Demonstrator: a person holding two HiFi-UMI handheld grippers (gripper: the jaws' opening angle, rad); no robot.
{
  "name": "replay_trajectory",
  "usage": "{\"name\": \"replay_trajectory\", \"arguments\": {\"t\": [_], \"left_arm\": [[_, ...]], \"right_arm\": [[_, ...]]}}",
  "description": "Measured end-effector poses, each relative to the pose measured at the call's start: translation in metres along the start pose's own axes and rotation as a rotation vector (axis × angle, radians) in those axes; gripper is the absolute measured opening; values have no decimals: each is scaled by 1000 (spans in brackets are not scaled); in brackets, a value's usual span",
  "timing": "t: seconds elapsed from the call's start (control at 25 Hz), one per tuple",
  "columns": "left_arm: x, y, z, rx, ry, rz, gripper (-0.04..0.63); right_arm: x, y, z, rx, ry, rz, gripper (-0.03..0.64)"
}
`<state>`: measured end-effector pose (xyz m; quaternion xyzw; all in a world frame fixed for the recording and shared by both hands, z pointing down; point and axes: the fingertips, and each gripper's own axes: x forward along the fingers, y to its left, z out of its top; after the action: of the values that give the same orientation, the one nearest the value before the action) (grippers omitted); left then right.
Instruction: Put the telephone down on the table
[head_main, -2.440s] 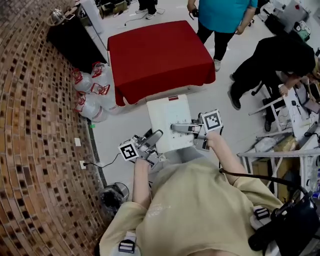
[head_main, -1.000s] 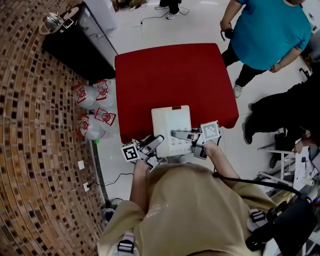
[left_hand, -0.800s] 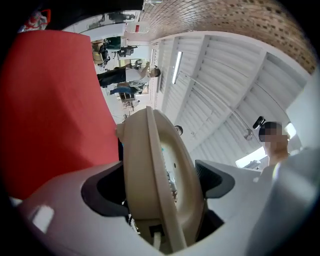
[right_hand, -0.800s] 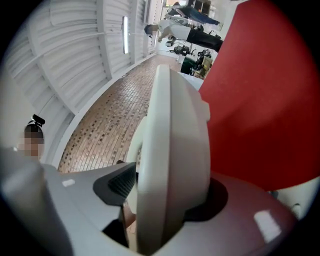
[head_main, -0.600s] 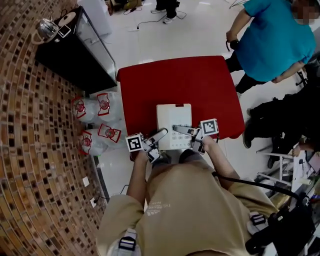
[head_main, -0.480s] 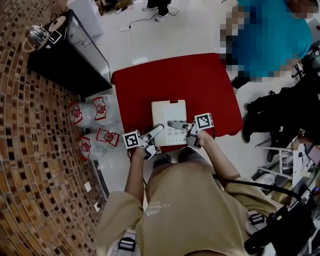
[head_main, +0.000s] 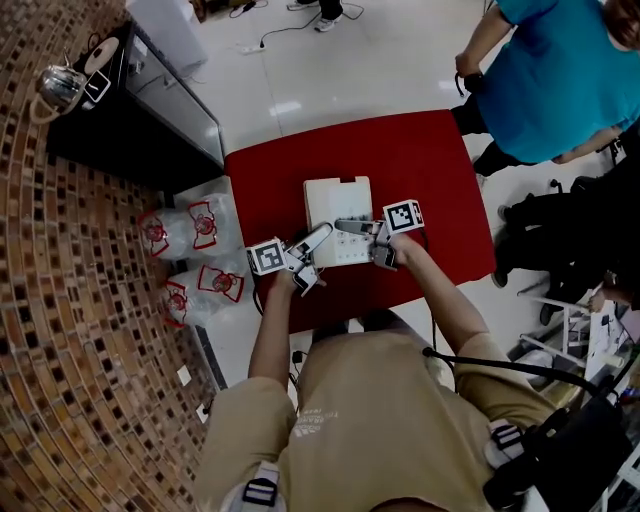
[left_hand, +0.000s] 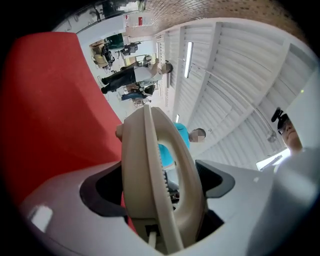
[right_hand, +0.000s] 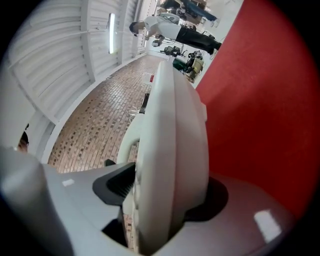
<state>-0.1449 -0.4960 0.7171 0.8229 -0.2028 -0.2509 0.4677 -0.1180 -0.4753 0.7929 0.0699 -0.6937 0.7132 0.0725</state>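
The white telephone (head_main: 337, 206) is over the near half of the red table (head_main: 420, 170), carried between both grippers. My left gripper (head_main: 318, 238) is shut on its left side, where a beige handset edge (left_hand: 150, 165) fills the space between the jaws. From the right, my right gripper (head_main: 347, 226) is shut on the white body (right_hand: 172, 145). In both gripper views the red cloth lies close beside the telephone. I cannot tell whether the telephone touches the table.
A black cabinet (head_main: 130, 110) with a kettle (head_main: 55, 85) stands at the far left. Several plastic bags (head_main: 190, 235) lie on the floor beside the table's left edge. A person in a teal top (head_main: 560, 70) stands past the table's far right corner.
The person has walked up to the red table, and both grippers have carried the telephone forward and lower, from over the floor to over the cloth.
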Motion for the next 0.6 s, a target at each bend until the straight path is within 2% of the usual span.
{"name": "replay_trajectory", "arguments": {"t": [0.08, 0.16, 0.28, 0.32, 0.4, 0.52, 0.6], "left_arm": [[8, 22, 9, -6, 3, 15, 433], [11, 50, 15, -36, 4, 40, 433], [10, 90, 16, -98, 9, 98, 433], [10, 101, 15, -119, 10, 126, 433], [5, 130, 8, -185, 9, 239, 433], [3, 157, 6, -167, 22, 352, 424], [0, 170, 1, -171, 36, 382, 411]], "right_arm": [[6, -14, 22, -8, 2, 2, 309], [15, -39, 48, -98, 12, 15, 315], [23, -57, 65, -59, 15, -17, 327], [24, -60, 70, -40, 11, -28, 331], [21, -74, 84, -72, 3, -50, 337], [17, -93, 98, -95, -12, -103, 339], [18, -104, 100, -103, -1, -134, 339]]}}
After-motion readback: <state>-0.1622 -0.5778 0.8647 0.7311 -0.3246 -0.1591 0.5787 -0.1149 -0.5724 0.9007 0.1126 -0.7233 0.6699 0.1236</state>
